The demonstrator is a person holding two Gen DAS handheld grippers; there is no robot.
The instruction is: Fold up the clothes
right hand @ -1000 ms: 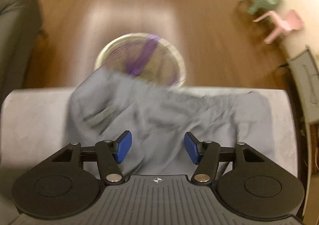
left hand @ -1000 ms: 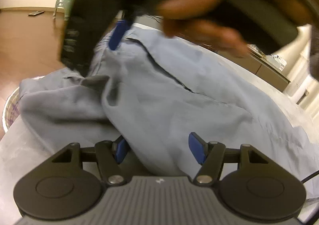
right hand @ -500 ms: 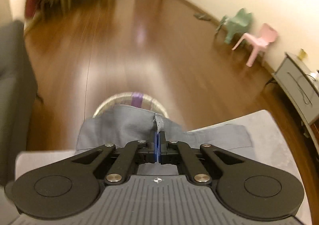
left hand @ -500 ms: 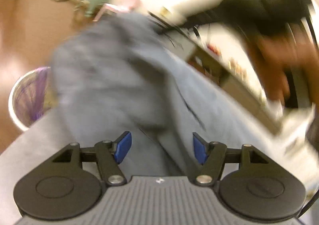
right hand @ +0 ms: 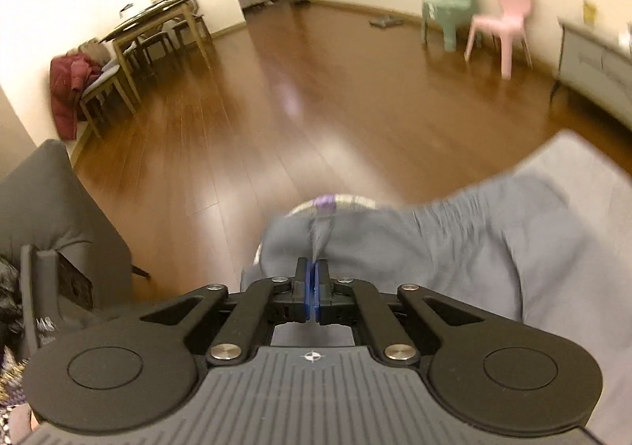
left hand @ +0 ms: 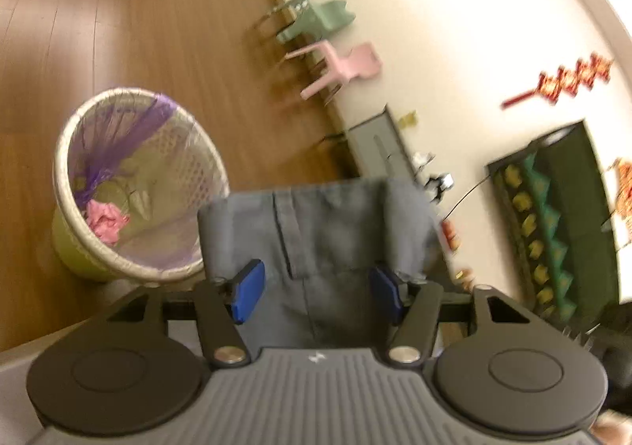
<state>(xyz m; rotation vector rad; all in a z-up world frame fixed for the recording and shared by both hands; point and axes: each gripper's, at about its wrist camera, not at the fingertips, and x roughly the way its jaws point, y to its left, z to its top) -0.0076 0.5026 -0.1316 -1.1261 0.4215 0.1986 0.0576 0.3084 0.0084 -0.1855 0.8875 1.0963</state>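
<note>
A grey-blue garment (left hand: 328, 231) with a stitched seam lies over the edge of the light grey table (right hand: 584, 164). In the left wrist view it fills the gap between the blue pads of my left gripper (left hand: 314, 289), which is open. My right gripper (right hand: 314, 279) is shut on a pinch of the garment (right hand: 454, 239) and holds that edge lifted. The rest of the cloth trails to the right over the table.
A cream waste basket (left hand: 130, 184) with a purple liner stands on the wooden floor just past the table edge. A grey sofa (right hand: 43, 204) is at the left. Green (right hand: 450, 10) and pink (right hand: 501, 22) child chairs and a grey cabinet (right hand: 600, 62) line the far wall.
My right gripper closed on the garment's edge and lifted it. My left gripper swung from over the spread cloth toward the table edge and stayed open.
</note>
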